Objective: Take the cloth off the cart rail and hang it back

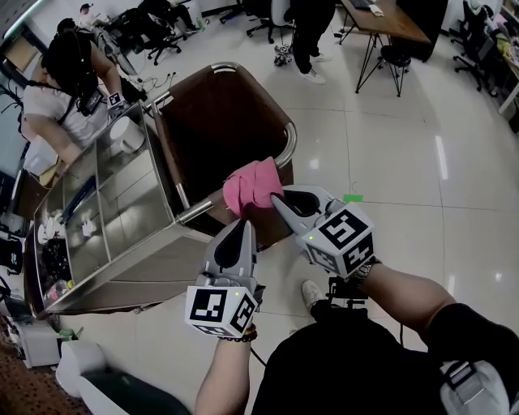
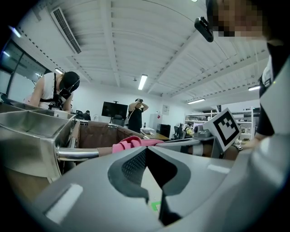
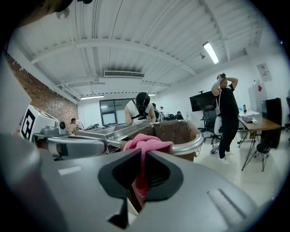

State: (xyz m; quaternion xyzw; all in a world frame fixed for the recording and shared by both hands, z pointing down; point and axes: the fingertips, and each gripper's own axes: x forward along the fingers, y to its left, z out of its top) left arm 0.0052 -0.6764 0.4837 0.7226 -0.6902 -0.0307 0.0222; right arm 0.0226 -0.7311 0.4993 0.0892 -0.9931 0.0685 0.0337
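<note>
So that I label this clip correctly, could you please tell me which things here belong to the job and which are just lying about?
Job:
pink cloth, gripped in the right tongs
cart rail it hangs over

Lying about:
left tongs, shut and empty
brown bag
desk
green floor mark

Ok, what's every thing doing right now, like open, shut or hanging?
pink cloth: draped over the cart rail, pinched at its near edge
right gripper: jaws shut on the pink cloth
left gripper: jaws shut, empty
brown bag: open at the top
</note>
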